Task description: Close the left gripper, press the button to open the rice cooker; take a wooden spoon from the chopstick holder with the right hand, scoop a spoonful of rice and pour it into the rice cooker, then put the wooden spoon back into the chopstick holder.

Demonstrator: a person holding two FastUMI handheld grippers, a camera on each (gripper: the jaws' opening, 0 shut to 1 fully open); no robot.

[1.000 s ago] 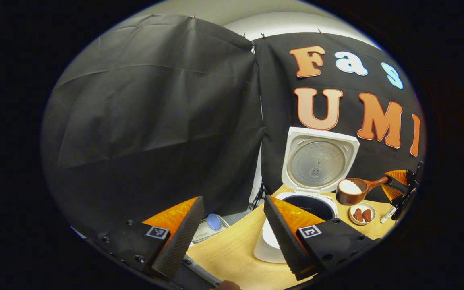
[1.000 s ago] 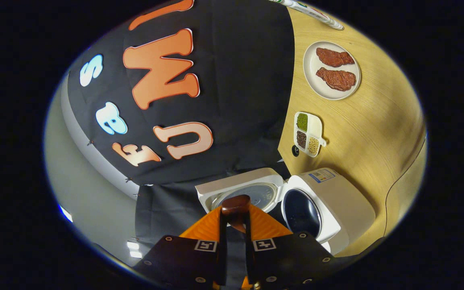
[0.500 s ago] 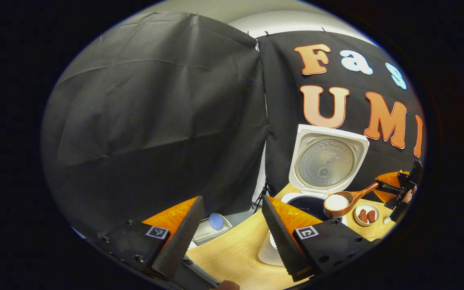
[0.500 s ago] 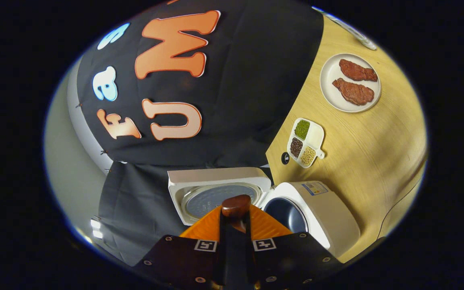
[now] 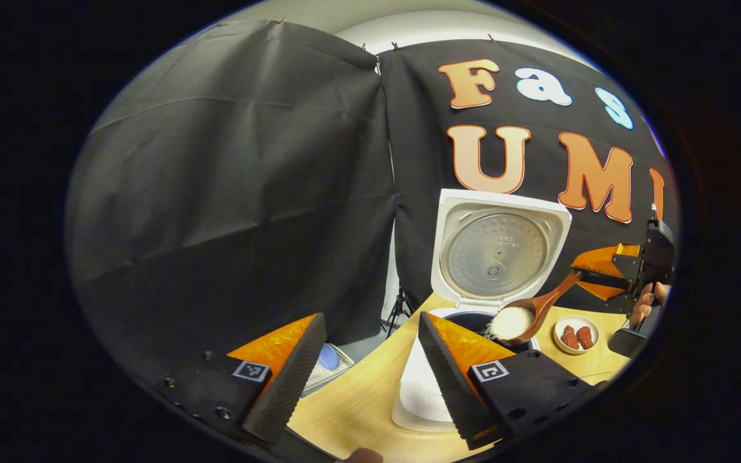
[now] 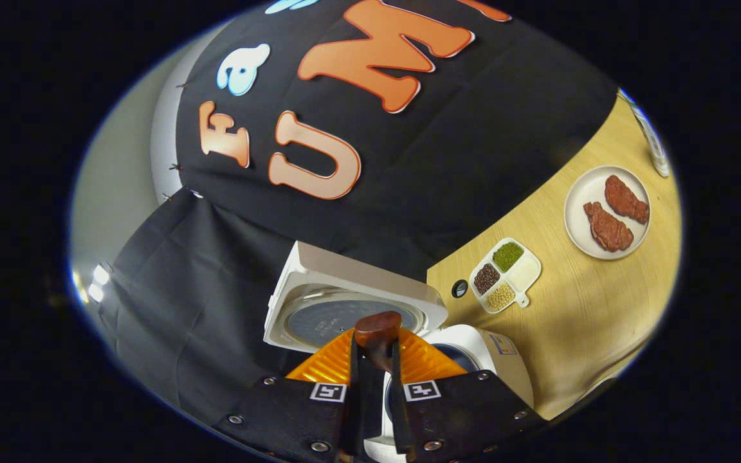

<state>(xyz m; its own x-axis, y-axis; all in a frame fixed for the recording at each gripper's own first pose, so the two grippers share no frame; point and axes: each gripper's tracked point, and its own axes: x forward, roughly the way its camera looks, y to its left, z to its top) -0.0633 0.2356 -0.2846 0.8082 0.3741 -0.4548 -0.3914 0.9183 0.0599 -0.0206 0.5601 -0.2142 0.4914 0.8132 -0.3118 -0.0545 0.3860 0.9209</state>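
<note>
In the left gripper view I see the white, boxy rice cooker (image 5: 435,386) standing near the back edge of the pale wooden table (image 5: 357,405), close to its left corner. Its lid (image 5: 498,247) is swung fully up, showing a round, dimpled metal inner plate, and the dark inner pot (image 5: 473,319) sits open below it. Above the pot's right rim hangs the brown wooden spoon (image 5: 534,308), its round bowl heaped with white rice (image 5: 509,321) and tipped down to the left, a few grains trailing off its lower lip (the heap looks glossy and loose). Its slim handle rises to the right into the right gripper (image 5: 592,278), whose two fingers press on it; a hand (image 5: 644,302) holds that gripper from behind.

My left gripper (image 5: 370,370) hovers in front of the cooker with its fingers spread wide and nothing between them.

In the right gripper view, the right gripper (image 6: 375,379) clamps the rounded butt of the wooden spoon (image 6: 377,331) tightly between both fingers. Beyond it, on the table (image 6: 589,321), lie a small white divided dish of green, dark and yellow beans (image 6: 505,275) and a round white plate with two reddish-brown meat pieces (image 6: 607,212), both along the back edge.
</note>
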